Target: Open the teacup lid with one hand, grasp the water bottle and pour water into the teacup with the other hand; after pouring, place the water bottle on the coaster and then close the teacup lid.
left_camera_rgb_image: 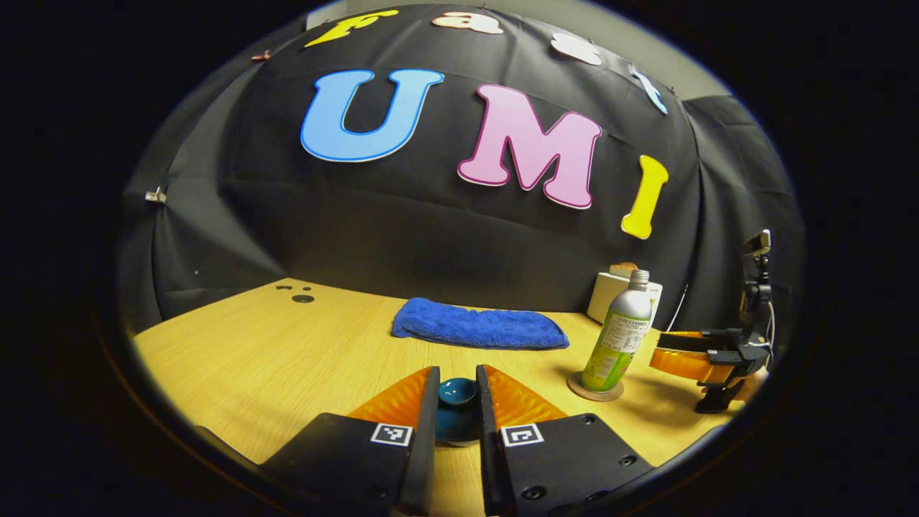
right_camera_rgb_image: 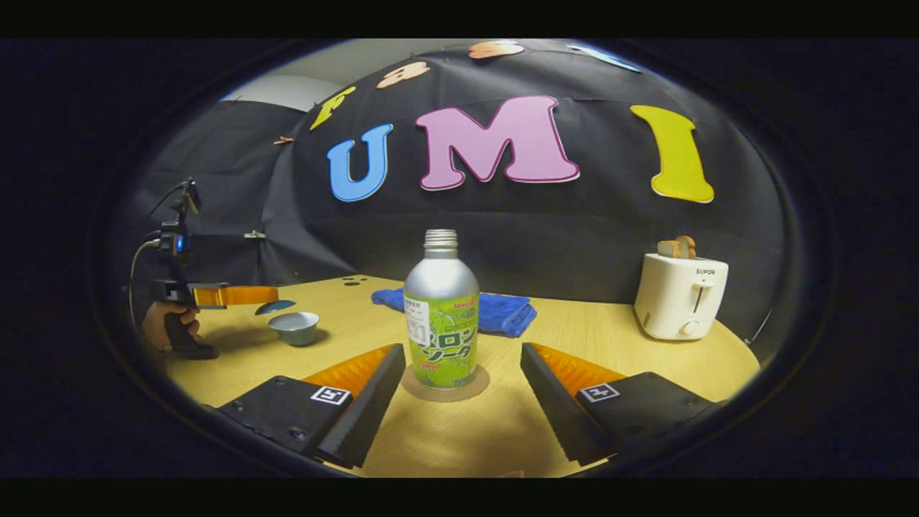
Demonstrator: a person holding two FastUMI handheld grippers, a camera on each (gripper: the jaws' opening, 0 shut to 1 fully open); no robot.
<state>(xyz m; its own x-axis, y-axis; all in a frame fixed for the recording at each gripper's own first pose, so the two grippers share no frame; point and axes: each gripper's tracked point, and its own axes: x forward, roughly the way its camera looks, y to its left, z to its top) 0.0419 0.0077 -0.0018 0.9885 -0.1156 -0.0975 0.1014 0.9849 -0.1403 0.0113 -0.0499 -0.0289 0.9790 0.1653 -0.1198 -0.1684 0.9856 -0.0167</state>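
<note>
The left gripper [left_camera_rgb_image: 457, 391] is pinched on the glazed teal lid [left_camera_rgb_image: 457, 393] — small, slick, breakable — held above the open teacup [right_camera_rgb_image: 294, 327]. The right gripper [right_camera_rgb_image: 463, 373] is spread around the smooth aluminium water bottle [right_camera_rgb_image: 441, 323], upright on its round cork coaster [right_camera_rgb_image: 479, 388] — best clamped mid-label. A soft blue towel [right_camera_rgb_image: 506, 312] lies behind.
</note>
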